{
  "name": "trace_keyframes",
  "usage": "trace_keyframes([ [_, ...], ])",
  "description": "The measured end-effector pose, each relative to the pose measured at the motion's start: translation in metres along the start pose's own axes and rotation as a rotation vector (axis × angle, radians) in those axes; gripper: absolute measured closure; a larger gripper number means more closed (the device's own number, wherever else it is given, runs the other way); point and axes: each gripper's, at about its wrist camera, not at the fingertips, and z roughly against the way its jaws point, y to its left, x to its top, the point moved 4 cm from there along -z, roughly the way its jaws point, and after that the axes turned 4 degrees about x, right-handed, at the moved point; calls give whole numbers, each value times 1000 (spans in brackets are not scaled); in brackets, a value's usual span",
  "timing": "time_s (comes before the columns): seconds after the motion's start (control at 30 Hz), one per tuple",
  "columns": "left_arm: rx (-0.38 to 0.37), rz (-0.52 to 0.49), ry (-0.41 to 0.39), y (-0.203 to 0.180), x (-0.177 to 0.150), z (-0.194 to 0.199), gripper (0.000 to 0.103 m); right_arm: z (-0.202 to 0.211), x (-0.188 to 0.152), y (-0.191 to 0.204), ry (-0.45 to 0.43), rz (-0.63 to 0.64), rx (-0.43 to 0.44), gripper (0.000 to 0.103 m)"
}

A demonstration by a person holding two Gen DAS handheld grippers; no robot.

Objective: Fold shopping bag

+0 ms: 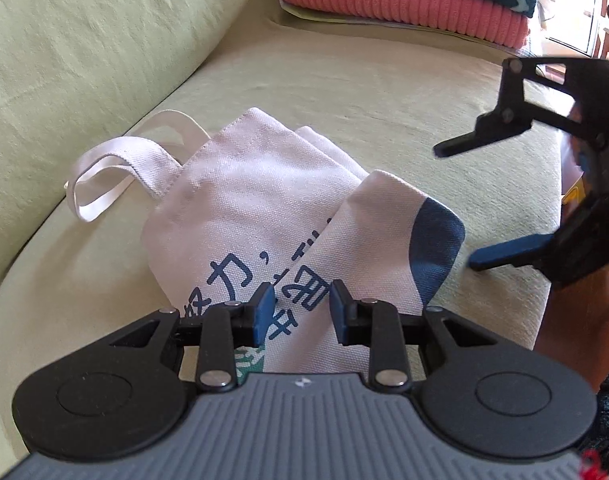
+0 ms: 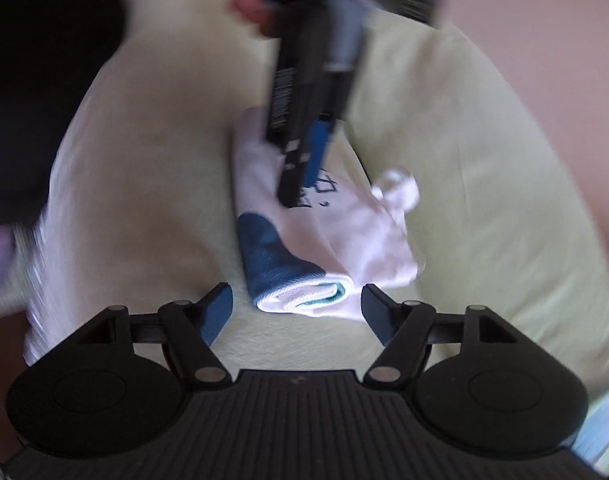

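right wrist view is blurred; left gripper [image 2: 300,176] perhaps touches folded bag [image 2: 324,236].

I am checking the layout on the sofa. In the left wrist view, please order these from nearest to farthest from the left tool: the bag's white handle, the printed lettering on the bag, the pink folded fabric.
1. Printed lettering: directly beyond the left tool.
2. White handle: farther, to the left.
3. Pink folded fabric: farthest, at the sofa's back.
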Motion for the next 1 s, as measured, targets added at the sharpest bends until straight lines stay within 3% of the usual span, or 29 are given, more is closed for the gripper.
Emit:
trace_keyframes([
  [0.2, -57, -30, 4, 6, 2, -2, 67, -20, -9, -21, -76, 23, 81, 31],
  [0.33, -94, -39, 2, 11, 2, -3, 67, -26, -12, -27, -111, 29, 160, 37],
  [0.57, -113, -16, -25, 15, 0, 0, 67, -41, -13, -45, -80, -97, 326, 37],
  [0.63, -82, -67, -49, 11, -2, 8, 67, -43, -12, -48, -69, -104, 357, 38],
  [0.8, 95, -396, -105, -6, -31, 45, 63, -45, -15, -51, -61, -126, 378, 38],
  [1.0, 141, -689, -98, -20, -73, 65, 58, -46, -15, -54, -64, -146, 379, 38],
])
